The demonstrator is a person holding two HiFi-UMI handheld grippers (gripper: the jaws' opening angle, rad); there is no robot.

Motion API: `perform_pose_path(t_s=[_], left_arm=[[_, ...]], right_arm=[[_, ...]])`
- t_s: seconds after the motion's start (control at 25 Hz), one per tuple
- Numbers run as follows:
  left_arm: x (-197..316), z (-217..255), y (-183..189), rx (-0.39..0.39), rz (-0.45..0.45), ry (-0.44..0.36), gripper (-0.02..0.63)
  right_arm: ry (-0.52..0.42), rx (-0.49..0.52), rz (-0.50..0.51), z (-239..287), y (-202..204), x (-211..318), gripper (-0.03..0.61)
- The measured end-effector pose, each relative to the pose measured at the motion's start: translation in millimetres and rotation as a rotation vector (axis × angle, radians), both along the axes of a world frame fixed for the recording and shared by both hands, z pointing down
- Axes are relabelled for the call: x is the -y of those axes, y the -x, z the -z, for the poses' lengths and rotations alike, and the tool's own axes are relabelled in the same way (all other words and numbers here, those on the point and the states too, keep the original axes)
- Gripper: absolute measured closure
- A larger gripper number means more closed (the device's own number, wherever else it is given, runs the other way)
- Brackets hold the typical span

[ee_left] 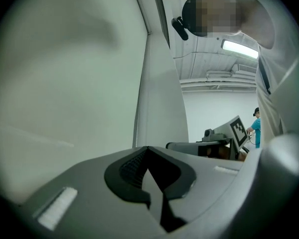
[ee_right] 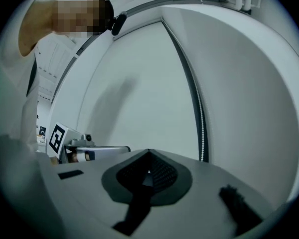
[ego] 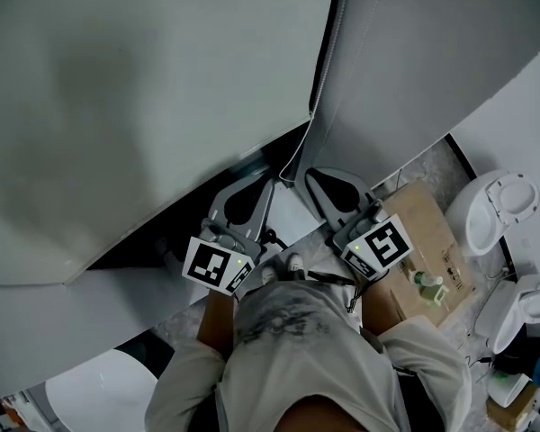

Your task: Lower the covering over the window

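Note:
Two white roller blinds hang over the window, a wide left blind (ego: pixel 144 88) and a right blind (ego: pixel 414 70). A bead chain (ego: pixel 317 88) runs down the dark gap between them; in the right gripper view the chain (ee_right: pixel 203 128) passes to the right of the jaws, untouched. Below the left blind's bottom edge a dark strip of window (ego: pixel 162 232) shows. My left gripper (ego: pixel 268 181) and right gripper (ego: pixel 309 177) point up side by side near the chain's lower end. Both are shut with nothing between the jaws, as the left gripper (ee_left: pixel 148 148) and right gripper (ee_right: pixel 149 152) views show.
A cardboard box (ego: pixel 427 237) with a green bottle (ego: pixel 427 284) stands at the right, beside two white toilets (ego: pixel 499 207) (ego: pixel 526 309). A white rounded fixture (ego: pixel 90 394) sits at lower left. A person in teal (ee_left: pixel 256 126) stands far off.

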State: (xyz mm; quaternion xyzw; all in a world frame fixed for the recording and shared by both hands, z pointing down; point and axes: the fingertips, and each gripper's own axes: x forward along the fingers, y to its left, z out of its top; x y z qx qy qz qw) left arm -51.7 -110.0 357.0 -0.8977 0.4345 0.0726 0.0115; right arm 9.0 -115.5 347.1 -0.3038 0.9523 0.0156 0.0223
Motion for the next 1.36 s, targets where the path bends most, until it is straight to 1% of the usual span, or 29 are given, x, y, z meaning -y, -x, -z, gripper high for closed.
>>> perform_pose_path(t_s=[0.24,0.48,1.36], left_arm=[[-6.3,-10.4,7.5,0.001,0.016,0.031,0.611],[-7.8,-17.2,7.3,-0.006,0.017,0.050,0.611],[-0.8,-23.9,8.2,-0.009,0.014,0.070,0.609]], right_arm=[[0.050,-0.012,0.032,-17.2,7.1,-6.7,0.563],[0.077,-0.017,0.055,-26.8,11.6,-9.3,0.563],[0.079,-0.031,0.062,-28.3,16.0,-4.3,0.563]])
